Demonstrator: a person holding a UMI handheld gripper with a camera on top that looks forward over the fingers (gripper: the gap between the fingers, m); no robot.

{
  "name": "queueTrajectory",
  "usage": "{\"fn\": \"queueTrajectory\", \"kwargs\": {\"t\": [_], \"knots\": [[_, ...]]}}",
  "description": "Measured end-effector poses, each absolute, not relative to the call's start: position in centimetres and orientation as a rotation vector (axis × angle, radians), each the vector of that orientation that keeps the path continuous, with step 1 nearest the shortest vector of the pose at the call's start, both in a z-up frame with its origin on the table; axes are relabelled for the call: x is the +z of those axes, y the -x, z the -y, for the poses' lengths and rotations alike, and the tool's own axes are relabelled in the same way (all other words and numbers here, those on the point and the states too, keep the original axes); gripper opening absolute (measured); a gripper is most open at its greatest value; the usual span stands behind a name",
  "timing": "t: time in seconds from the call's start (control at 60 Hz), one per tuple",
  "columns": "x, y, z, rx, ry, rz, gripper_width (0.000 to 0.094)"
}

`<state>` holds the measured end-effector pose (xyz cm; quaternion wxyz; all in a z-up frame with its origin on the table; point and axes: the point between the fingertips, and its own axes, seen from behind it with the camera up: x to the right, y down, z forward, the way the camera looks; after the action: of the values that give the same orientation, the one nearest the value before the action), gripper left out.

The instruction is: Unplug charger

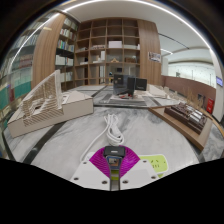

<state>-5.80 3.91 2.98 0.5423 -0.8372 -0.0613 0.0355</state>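
Observation:
My gripper (pixel 113 158) is shut on a small dark charger (pixel 113 151), which sits pinched between the two magenta pads (pixel 100 160). A white cable (pixel 115 128) runs from the charger forward over the white table (pixel 80 135) and lies in loops just ahead of the fingers. A white power strip with a yellow-green mark (pixel 155 160) lies right beside the right finger. I cannot tell whether the charger's prongs still sit in a socket.
A white slatted rack (pixel 45 100) stands to the left beyond the fingers. A dark laptop (pixel 125 86) stands farther ahead on the table. A dark flat object (pixel 190 115) lies on a wooden desk to the right. Bookshelves (pixel 105 45) fill the back wall.

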Motion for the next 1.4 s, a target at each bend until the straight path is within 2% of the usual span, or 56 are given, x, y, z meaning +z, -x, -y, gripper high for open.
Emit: {"fn": "queueTrajectory", "kwargs": {"t": [0.133,0.3,0.367,0.433,0.483,0.517,0.667,0.75,0.9,1.017,1.05,1.083,1.133,1.15,1.183,1.25,1.4], "knots": [[3.9,5.8,-4.0,0.069,1.950,0.153,0.0085],[16.4,5.3,-3.0,0.088,1.688,0.159,0.0083],[19.9,3.8,-2.3,0.104,1.657,0.156,0.0085],[21.2,1.1,-1.6,0.062,1.657,0.159,0.0085],[20.9,-1.4,-1.4,0.023,1.687,0.151,0.0104],[19.3,-3.1,-1.1,0.002,1.736,0.152,0.0115],[9.0,-9.4,-0.3,-0.056,1.992,0.090,0.0148],[4.6,-11.3,-0.7,-0.047,2.071,0.059,0.0173],[0.8,-13.1,-1.6,-0.044,2.151,0.009,0.0240],[-0.3,-13.5,-1.9,-0.042,2.176,0.010,0.0294],[-0.3,-13.5,-2.0,-0.040,2.171,0.011,0.0340],[-0.2,-13.5,-1.9,-0.042,2.167,0.014,0.0449],[0.1,-13.6,-1.6,-0.045,2.159,0.016,0.0742],[0.2,-13.8,-1.5,-0.052,2.159,0.009,0.0728],[0.5,-14.4,-1.2,-0.080,2.158,-0.005,0.0788],[1.1,-14.3,-0.4,-0.072,2.156,-0.007,0.0826],[4.7,-13.6,3.0,-0.032,2.120,0.023,0.0845]]}}
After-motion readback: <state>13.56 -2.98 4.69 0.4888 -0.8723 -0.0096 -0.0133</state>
